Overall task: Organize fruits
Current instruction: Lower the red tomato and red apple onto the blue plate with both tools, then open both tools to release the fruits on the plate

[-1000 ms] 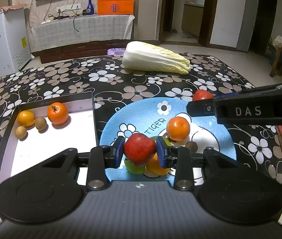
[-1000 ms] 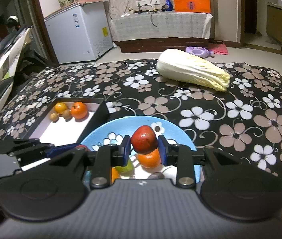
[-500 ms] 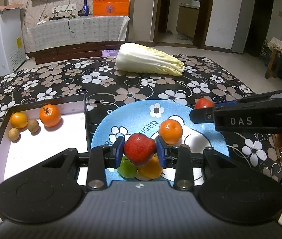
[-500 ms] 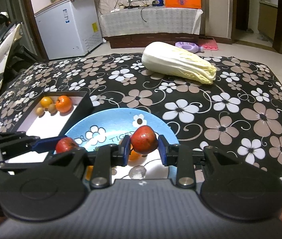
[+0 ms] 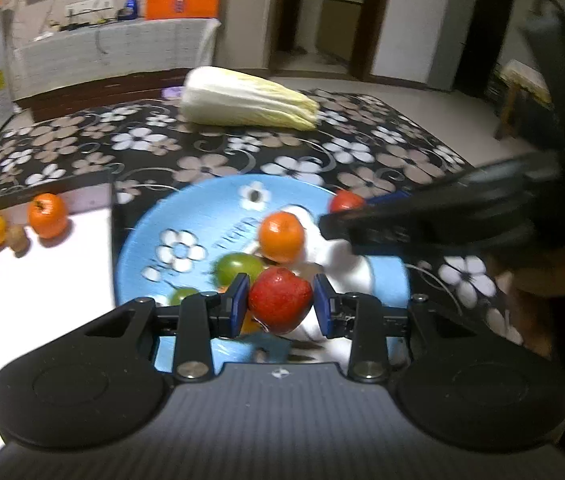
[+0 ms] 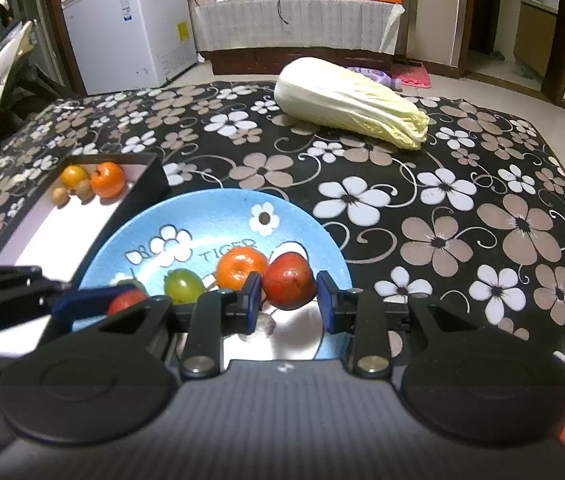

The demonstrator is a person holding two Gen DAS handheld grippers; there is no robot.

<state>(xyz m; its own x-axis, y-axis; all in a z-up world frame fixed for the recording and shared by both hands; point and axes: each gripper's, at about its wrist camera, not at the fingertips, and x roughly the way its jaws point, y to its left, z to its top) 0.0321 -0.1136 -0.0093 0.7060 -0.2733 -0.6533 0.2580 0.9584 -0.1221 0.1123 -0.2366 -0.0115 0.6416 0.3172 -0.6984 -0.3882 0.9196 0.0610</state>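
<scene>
My left gripper [image 5: 281, 306] is shut on a red fruit [image 5: 280, 296], held over the near part of the blue plate [image 5: 202, 208]. An orange [image 5: 282, 236] and green fruits [image 5: 238, 268] lie on that plate. My right gripper [image 6: 288, 301] is shut on a second red fruit [image 6: 288, 284], over the plate [image 6: 210, 212] beside the orange [image 6: 240, 268] and a green fruit [image 6: 184, 286]. Each gripper shows in the other's view: the right gripper [image 5: 346, 210] comes in from the right, the left gripper [image 6: 112, 304] from the left.
A black box with a white floor [image 5: 14, 312] stands left of the plate, holding two oranges [image 5: 47, 216] and small brown fruits [image 5: 16, 236] at its far end. A Chinese cabbage [image 6: 350, 102] lies farther back on the flowered tablecloth [image 6: 462, 220].
Both grippers keep their red fruits and have turned slightly. The scene has slid left in both views. More of the green fruits on the plate shows now.
</scene>
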